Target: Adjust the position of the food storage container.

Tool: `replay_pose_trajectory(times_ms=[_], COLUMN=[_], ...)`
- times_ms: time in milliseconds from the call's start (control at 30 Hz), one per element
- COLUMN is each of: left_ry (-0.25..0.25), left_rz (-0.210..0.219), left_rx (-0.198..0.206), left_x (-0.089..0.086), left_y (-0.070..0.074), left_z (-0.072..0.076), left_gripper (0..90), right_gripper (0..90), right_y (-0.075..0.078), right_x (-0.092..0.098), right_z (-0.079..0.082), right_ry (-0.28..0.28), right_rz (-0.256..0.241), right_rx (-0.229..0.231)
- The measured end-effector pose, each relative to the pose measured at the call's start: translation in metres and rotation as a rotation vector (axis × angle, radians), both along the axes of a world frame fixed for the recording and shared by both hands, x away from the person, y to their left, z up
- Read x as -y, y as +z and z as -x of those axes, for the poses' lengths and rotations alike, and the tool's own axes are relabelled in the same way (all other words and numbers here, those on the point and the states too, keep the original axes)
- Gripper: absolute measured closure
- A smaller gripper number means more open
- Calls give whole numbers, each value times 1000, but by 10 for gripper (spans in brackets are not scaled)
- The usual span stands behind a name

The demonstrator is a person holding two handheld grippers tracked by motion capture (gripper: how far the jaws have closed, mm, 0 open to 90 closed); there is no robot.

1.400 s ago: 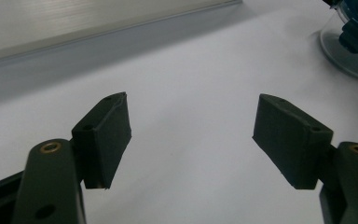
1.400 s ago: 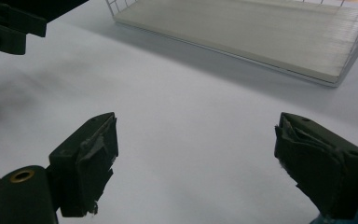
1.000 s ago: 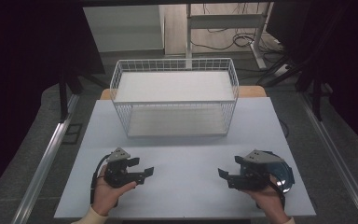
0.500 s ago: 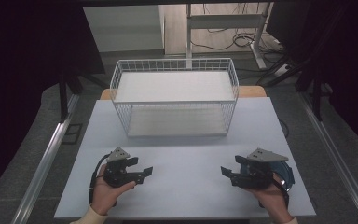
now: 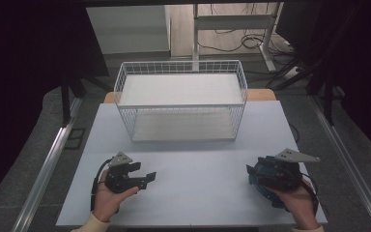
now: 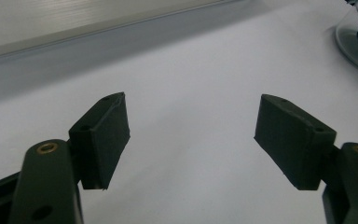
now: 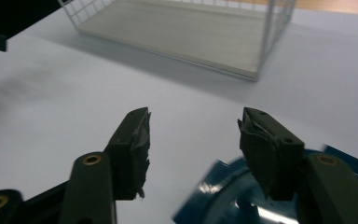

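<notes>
- White rectangular wire basket point(image 5: 181, 104): stands at the far middle of the white table point(image 5: 193, 164), well apart from both grippers.
- Left gripper point(image 5: 145, 179): held near the front left edge, jaws apart, nothing between them.
- Right gripper point(image 5: 252, 172): held at the front right, jaws apart, positioned over a round blue glossy object point(image 7: 228, 196).

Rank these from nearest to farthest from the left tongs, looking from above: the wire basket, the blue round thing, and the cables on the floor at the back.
1. Wire basket, ahead of the left tongs, mid-table.
2. Blue round thing, across the table under the right tongs.
3. Cables, on the floor beyond the table.
</notes>
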State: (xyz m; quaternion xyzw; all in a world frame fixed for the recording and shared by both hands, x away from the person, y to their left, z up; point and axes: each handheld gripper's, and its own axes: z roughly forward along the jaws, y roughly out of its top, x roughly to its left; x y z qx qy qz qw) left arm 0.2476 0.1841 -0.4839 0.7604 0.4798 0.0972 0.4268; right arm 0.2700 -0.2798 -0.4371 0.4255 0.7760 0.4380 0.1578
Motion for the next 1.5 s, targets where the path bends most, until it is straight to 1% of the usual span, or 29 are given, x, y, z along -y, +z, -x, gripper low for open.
replay_pose_trajectory(times_ms=[100,200,233,367,433,500,567,667,733,800,833,1000,1033,1067,1100,1133,1200,1333,1400,1500], left_ry=[-4,-4,-4,-3,-4,-7,-6,-5,-1,0,0,2,2,2,3,3,4,9,8,4], left_rz=[-4,-4,-4,-7,-3,-2,0,-1,-3,-3,-3,3,4,3,3,3,3,4,3,0], left_rx=[-2,-1,0,-5,-5,-3,-2,-5,-11,-12,-12,-17,-18,-18,-17,-17,-14,-18,-20,-20], left_x=[0,0,0,-1,-2,-2,-2,-3,-3,-4,-4,-5,-6,-6,-6,-6,-6,-6,-6,-5], left_y=[0,0,0,-1,-1,0,0,-1,-2,-2,-2,-2,-3,-3,-2,-2,-2,-3,-3,-4], left_z=[0,0,0,0,0,0,1,0,0,0,0,0,0,0,0,0,0,0,0,0], left_gripper=[255,255,255,254,254,254,254,254,254,254,254,254,254,254,254,254,254,254,254,254], right_gripper=[487,552,570,648,739,800,843,884,891,893,892,893,893,893,893,892,893,893,894,894], right_y=[1,0,0,0,-1,-1,-2,-2,-1,-1,-2,-8,-10,-12,-12,-12,-13,-21,-27,-34], right_x=[13,25,29,43,51,59,66,78,84,92,96,112,113,115,116,117,118,124,127,128], right_z=[-2,-5,-5,-6,-6,-7,-6,-5,-3,-1,0,6,7,8,10,11,15,21,24,25], right_ry=[-23,-43,-61,-94,-108,-127,-141,-174,-192,-226,-238,-285,-288,-289,-290,-293,-316,-327,-333,-319], right_rz=[18,20,18,35,45,47,47,76,97,134,144,179,182,182,171,176,218,235,243,253], right_rx=[-11,-28,-34,-31,-28,-26,-27,-16,-13,-15,-19,-57,-68,-68,-69,-75,-66,-100,-124,-155])
